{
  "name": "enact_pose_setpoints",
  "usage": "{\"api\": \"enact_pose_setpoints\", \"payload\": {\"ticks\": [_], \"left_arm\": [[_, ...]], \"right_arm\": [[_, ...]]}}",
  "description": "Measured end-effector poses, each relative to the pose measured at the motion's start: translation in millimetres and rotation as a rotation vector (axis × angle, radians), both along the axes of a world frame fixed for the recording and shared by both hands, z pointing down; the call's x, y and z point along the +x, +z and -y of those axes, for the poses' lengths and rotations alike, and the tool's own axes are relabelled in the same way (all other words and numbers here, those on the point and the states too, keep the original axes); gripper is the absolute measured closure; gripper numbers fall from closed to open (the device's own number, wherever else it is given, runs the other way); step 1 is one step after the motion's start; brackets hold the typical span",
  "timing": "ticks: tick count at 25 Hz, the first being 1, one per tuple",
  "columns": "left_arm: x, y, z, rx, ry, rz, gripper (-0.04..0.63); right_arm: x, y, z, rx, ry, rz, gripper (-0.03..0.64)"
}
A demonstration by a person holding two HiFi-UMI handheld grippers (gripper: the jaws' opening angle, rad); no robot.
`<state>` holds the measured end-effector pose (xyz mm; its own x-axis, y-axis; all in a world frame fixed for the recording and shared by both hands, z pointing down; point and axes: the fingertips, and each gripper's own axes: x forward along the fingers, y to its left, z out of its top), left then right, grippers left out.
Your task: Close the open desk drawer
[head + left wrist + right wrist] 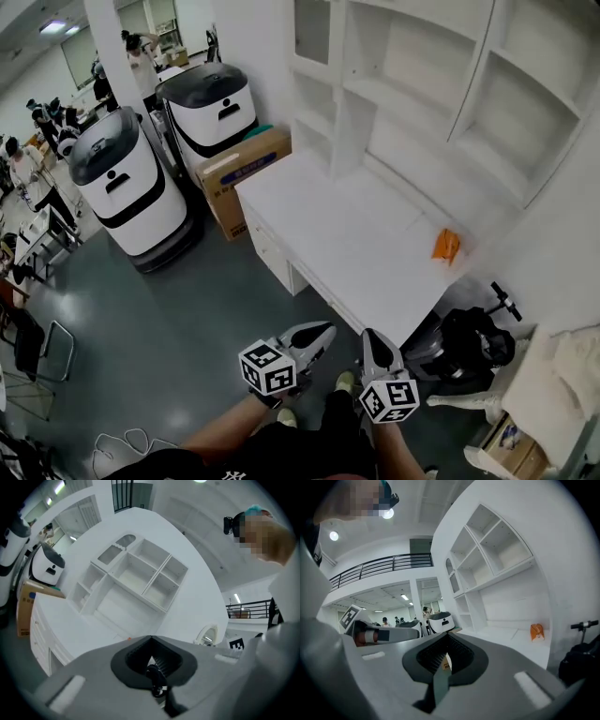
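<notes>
White worktop (337, 230) sits mid-frame, front edge just above the left claw (325, 330) and right claw (369, 337), both pinched together on nothing; open grey floor (178, 319) lower left.

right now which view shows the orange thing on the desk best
The head view: the orange object lies in full sight on the white desk, near the wall. The right gripper view shows it from the side; the left gripper view gives only an orange speck above its jaws.
</notes>
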<state>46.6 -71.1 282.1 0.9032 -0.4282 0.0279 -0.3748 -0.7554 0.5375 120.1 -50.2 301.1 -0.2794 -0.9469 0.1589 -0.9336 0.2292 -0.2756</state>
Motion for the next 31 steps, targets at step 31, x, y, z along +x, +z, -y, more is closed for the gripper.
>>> {"api": "enact_pose_setpoints", "payload": {"ticks": [31], "left_arm": [[-41, -58, -12, 0.214, -0.154, 0.148, 0.594]], "right_arm": [[-30, -51, -15, 0.093, -0.039, -0.056, 0.594]]}}
